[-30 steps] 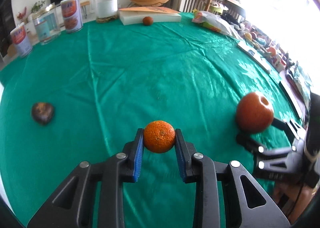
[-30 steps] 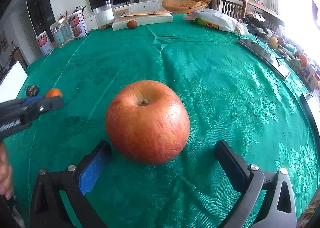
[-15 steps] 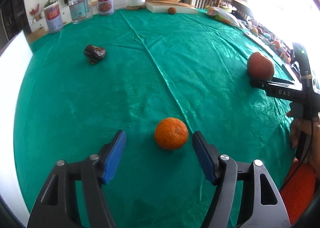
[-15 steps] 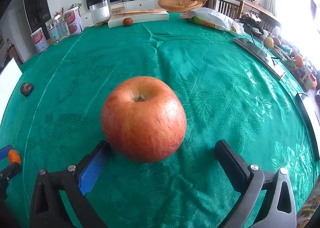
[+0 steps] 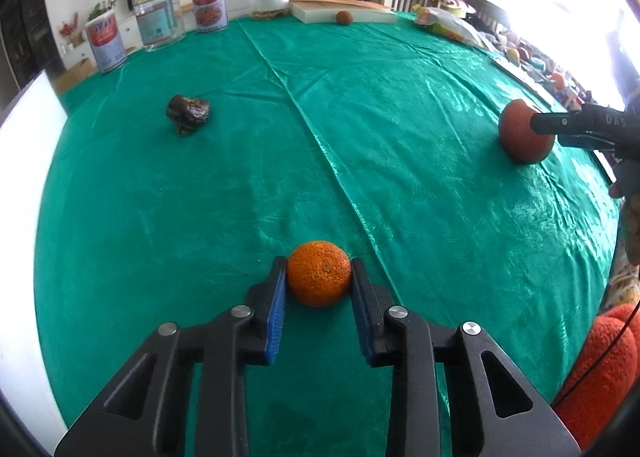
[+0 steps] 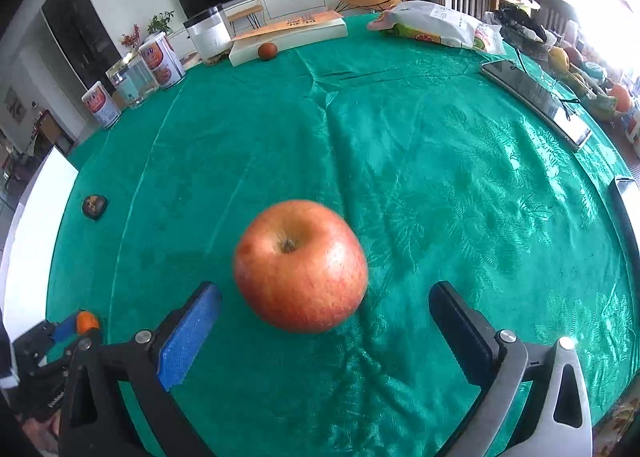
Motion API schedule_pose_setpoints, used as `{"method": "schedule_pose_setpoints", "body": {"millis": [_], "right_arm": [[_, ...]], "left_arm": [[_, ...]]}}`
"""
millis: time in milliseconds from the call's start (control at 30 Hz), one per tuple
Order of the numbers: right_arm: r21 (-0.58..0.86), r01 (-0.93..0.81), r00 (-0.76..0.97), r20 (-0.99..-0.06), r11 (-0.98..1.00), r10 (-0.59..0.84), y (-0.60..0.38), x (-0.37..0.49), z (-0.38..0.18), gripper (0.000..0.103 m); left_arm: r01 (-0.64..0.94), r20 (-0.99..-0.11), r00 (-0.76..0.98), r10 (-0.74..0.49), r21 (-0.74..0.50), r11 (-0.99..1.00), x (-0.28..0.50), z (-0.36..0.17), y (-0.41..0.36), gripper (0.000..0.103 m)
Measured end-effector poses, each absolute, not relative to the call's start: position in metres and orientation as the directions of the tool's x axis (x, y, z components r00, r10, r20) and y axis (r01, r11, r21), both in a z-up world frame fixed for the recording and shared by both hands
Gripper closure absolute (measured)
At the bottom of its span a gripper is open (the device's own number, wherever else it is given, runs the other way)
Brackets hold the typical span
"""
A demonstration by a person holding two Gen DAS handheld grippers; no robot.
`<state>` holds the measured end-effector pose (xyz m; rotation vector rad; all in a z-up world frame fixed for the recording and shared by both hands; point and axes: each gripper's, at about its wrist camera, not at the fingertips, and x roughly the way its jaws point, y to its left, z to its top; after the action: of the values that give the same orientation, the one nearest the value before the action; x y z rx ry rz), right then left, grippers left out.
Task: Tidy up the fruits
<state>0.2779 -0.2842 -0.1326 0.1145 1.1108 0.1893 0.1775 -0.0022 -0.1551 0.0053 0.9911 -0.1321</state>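
Blue-padded left tongs [image 5: 319, 281] are clamped on the orange [image 5: 319, 278], which sits on the green-clothed bench [image 5: 240, 185]. The right tongs [image 6: 326, 311] stand wide open, the red apple [image 6: 300, 265] resting on the cloth just ahead of them, touching neither pad. A dark fruit [image 5: 188, 114] lies well apart, farther back.

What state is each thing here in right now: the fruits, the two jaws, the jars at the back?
Orange: on the green cloth, pinched between the left gripper jaws.
Apple: resting on the cloth, stem up, untouched.
Right gripper: jaws wide open, either side of the apple.
Dark shrivelled fruit: lying loose on the cloth.
Clear jar: upright, lid on.
Phone: lying flat, screen dark.
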Motion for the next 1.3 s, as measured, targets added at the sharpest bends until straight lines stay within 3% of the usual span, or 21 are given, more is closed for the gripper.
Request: {"method": "schedule_pose_setpoints", "body": {"millis": [167, 233, 367, 567, 767, 967, 1133, 1300], "right_arm": [[0.058, -0.153, 0.313, -0.944, 0.986, 0.104, -0.255, 0.3, -0.144, 0.002], [0.059, -0.135, 0.297, -0.95, 0.989, 0.098, -0.252, 0.303, -0.148, 0.033], [0.126, -0.111, 0.322, -0.934, 0.986, 0.156, -0.247, 0.293, -0.135, 0.033], [0.36, -0.329, 0.339, -0.818, 0.873, 0.465, -0.156, 0.262, -0.054, 0.033], [0.425, -0.622, 0.205, -0.722, 0.658, 0.661, 0.02, 0.223, 0.008, 0.033], [0.359, -0.799, 0.063, -0.748, 0.482, 0.661, 0.189, 0.184, 0.007, 0.033], [0.234, -0.866, 0.048, -0.842, 0.443, 0.538, 0.278, 0.165, -0.04, 0.033], [0.105, -0.888, 0.093, -0.913, 0.449, 0.397, 0.318, 0.16, -0.088, 0.033]], "left_arm": [[0.084, -0.843, 0.518, -0.144, -0.117, 0.99, 0.177, -0.151, 0.007, 0.074], [0.072, -0.839, 0.523, -0.153, -0.135, 0.988, 0.171, -0.142, 0.014, 0.075], [0.046, -0.815, 0.538, -0.215, -0.227, 0.973, 0.153, -0.111, 0.039, 0.075], [0.015, -0.718, 0.62, -0.316, -0.391, 0.92, 0.104, -0.031, 0.11, 0.075], [-0.162, -0.669, 0.727, -0.153, -0.384, 0.909, 0.071, 0.028, 0.228, 0.075], [-0.455, -0.807, 0.581, 0.109, -0.211, 0.865, 0.083, -0.017, 0.35, 0.075], [-0.572, -0.914, 0.397, 0.084, -0.175, 0.801, 0.1, -0.088, 0.41, 0.074], [-0.64, -0.95, 0.31, 0.022, -0.192, 0.744, 0.102, -0.129, 0.43, 0.073]]}}
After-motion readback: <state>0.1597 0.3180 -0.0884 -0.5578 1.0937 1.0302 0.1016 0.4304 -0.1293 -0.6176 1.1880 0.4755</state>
